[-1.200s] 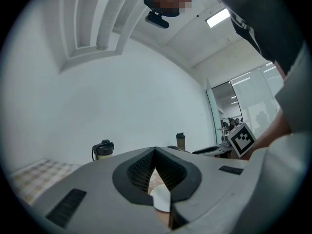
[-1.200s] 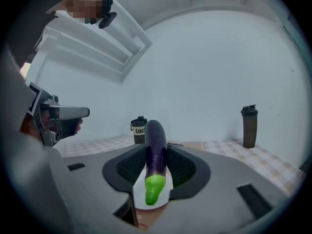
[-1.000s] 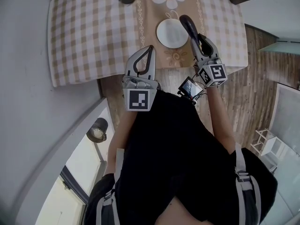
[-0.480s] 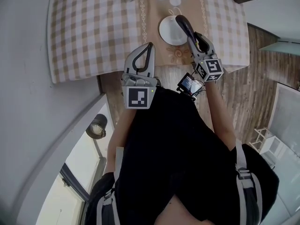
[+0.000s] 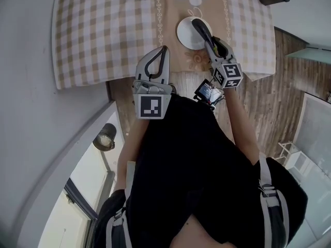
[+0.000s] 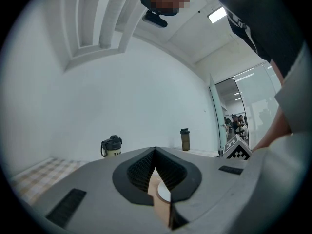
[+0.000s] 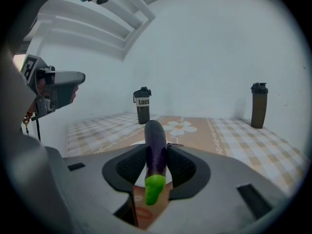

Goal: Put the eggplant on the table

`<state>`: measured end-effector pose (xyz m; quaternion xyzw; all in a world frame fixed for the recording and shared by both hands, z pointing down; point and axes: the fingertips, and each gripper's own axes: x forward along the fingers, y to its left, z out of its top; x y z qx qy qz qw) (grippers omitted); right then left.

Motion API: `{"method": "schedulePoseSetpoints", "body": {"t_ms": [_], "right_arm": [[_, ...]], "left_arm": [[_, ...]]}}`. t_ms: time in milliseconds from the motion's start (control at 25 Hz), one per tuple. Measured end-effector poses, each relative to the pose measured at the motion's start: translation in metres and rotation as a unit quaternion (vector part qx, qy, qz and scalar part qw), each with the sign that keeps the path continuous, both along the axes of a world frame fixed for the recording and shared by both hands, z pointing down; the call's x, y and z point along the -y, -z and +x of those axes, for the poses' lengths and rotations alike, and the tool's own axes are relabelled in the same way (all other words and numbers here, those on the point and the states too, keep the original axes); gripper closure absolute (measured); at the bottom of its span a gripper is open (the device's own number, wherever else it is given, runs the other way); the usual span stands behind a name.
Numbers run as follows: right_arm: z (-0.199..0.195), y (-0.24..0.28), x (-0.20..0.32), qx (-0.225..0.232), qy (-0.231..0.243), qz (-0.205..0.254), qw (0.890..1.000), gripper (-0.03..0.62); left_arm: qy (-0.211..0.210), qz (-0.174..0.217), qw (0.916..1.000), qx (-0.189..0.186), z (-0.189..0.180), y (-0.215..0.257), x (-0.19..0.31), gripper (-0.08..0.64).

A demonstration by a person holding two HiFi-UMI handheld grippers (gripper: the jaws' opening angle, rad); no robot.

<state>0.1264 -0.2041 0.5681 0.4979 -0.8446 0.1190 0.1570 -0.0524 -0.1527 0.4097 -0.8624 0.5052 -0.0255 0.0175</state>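
Hovering over the big table with the beige checked cloth (image 5: pixel 103 30), I've got my left gripper (image 6: pixel 155 152) pinched shut on nothing by the near edge, while my right gripper (image 7: pixel 156 152) sits over the round white plate (image 5: pixel 185 34), clamped on the long dark purple eggplant (image 7: pixel 155 140), green stem toward me.

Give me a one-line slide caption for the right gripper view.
Right claw shut on the purple eggplant, green stem toward the camera, above the checked table.
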Motion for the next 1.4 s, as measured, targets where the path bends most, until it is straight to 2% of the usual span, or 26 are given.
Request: {"method": "schedulePoseSetpoints", "body": {"t_ms": [120,560,680,1080,1200,1400], "right_arm": [[-0.001,-0.007,0.002,-0.005,0.001,-0.009,1.0,0.451],[-0.01,-0.024,0.011,-0.018,0.016,-0.028,0.999,0.451],[-0.013,-0.028,0.013,-0.022,0.019,-0.031,0.999,0.451],[-0.021,-0.037,0.014,-0.031,0.026,-0.041,0.998,0.451],[-0.022,-0.038,0.016,-0.032,0.027,-0.042,0.998,0.451],[-0.024,-0.038,0.019,-0.031,0.027,-0.041,0.998,0.451]], "left_arm": [[0.0,-0.004,0.9999,0.011,-0.002,-0.003,0.001,0.557],[0.02,-0.007,0.9998,0.002,-0.011,-0.005,0.006,0.557],[0.019,-0.007,0.9997,0.015,-0.014,-0.008,0.005,0.557],[0.037,-0.004,0.9993,0.005,-0.026,-0.007,0.001,0.557],[0.038,-0.007,0.9991,0.016,-0.03,-0.008,0.001,0.557],[0.043,-0.006,0.999,0.014,-0.032,-0.008,0.001,0.557]]}}
